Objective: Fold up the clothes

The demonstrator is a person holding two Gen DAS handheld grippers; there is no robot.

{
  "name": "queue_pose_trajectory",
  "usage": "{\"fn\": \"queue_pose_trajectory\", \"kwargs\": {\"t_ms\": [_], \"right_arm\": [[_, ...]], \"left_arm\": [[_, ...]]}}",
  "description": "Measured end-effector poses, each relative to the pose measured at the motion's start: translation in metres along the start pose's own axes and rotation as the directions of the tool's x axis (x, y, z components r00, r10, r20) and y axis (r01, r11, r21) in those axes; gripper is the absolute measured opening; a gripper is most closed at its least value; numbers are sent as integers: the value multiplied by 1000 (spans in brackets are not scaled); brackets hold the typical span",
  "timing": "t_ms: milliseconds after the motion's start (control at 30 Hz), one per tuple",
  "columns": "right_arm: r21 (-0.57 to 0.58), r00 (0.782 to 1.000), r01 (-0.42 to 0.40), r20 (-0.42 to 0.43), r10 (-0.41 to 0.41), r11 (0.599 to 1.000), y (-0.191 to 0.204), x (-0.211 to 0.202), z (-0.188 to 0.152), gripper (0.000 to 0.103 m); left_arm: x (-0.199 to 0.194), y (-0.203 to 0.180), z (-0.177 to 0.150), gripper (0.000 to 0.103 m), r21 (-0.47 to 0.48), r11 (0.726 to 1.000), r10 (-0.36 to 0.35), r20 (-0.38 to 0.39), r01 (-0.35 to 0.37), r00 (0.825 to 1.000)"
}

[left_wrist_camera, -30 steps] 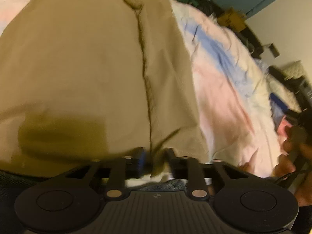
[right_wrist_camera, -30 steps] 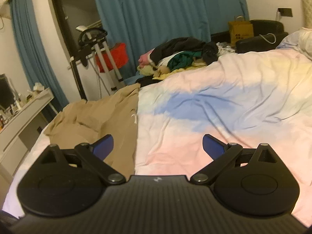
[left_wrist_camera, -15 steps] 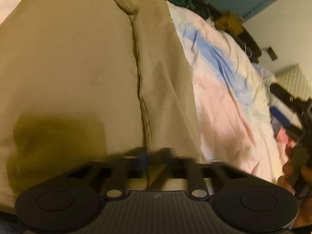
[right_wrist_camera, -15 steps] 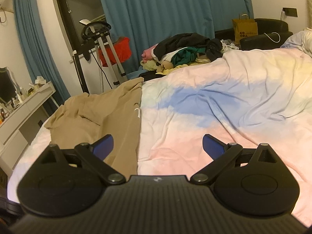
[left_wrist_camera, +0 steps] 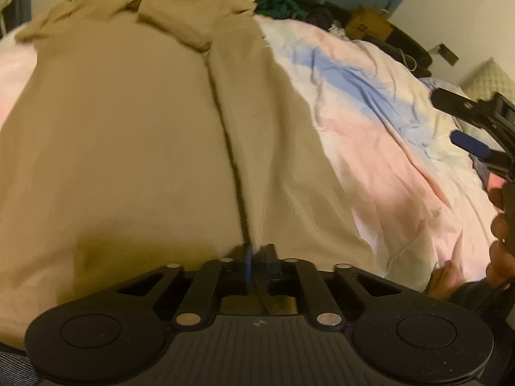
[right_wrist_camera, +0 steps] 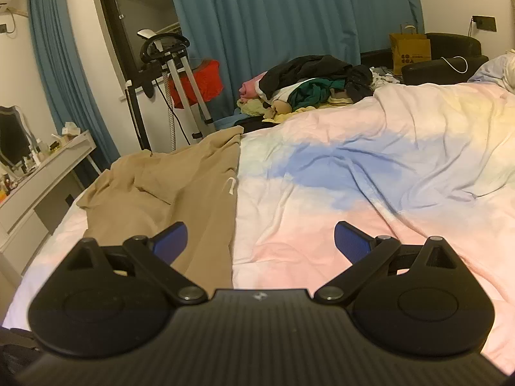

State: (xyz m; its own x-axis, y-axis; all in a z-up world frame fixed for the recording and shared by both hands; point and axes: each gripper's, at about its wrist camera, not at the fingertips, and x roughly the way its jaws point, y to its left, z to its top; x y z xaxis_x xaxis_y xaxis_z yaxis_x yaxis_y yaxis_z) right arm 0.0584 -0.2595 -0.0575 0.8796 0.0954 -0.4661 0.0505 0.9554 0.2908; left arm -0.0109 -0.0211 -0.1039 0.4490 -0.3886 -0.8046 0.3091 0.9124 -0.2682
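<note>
A tan garment point(left_wrist_camera: 128, 148) lies spread over the pastel bedspread point(left_wrist_camera: 370, 135), with a long seam running down its middle. My left gripper point(left_wrist_camera: 259, 257) is shut on the near hem of the tan garment, right at that seam. In the right wrist view the same tan garment point(right_wrist_camera: 180, 189) lies on the left side of the bedspread point(right_wrist_camera: 370, 177). My right gripper point(right_wrist_camera: 260, 241) hovers open above the bed with nothing between its blue pads. The right gripper point(left_wrist_camera: 473, 138) also shows at the right edge of the left wrist view, held by a hand point(left_wrist_camera: 499, 251).
A heap of mixed clothes point(right_wrist_camera: 315, 87) lies at the far end of the bed. Blue curtains point(right_wrist_camera: 273, 25), an exercise machine point(right_wrist_camera: 167, 74), a brown paper bag point(right_wrist_camera: 410, 53) and a dark armchair point(right_wrist_camera: 450, 58) stand beyond. A white dresser point(right_wrist_camera: 42, 177) sits at the left.
My left gripper has closed fully on the garment's hem and pulled back, so more of the bed's far end shows. The right gripper has shifted slightly and stays open.
</note>
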Motion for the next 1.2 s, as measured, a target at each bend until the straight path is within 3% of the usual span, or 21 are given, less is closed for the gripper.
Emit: {"fn": "queue_pose_trajectory", "kwargs": {"t_ms": [67,233,433,567,800,1067,1200], "right_arm": [[1,1000,-9,9,9,1000,0,-2,0,100],[13,997,-39,63,38,999,5,-16,2,100],[39,985,-86,151,79,996,14,-41,11,100],[14,973,-103,208,98,995,25,-54,14,99],[-45,974,-130,183,136,990,49,-54,34,99],[-76,985,-113,119,122,991,77,-71,96,99],[-156,990,-75,110,92,985,96,-76,129,99]], "left_arm": [[-7,-6,0,48,29,999,13,32,-14,999],[-34,-21,5,85,61,995,63,159,-73,985],[-74,-44,14,97,83,982,141,293,-172,946],[-108,-56,17,100,56,978,168,370,-202,914],[-148,-67,33,101,0,964,235,466,-266,853],[-198,-61,73,101,-120,963,268,470,-240,841],[-219,-68,95,101,-134,952,303,503,-274,809]]}}
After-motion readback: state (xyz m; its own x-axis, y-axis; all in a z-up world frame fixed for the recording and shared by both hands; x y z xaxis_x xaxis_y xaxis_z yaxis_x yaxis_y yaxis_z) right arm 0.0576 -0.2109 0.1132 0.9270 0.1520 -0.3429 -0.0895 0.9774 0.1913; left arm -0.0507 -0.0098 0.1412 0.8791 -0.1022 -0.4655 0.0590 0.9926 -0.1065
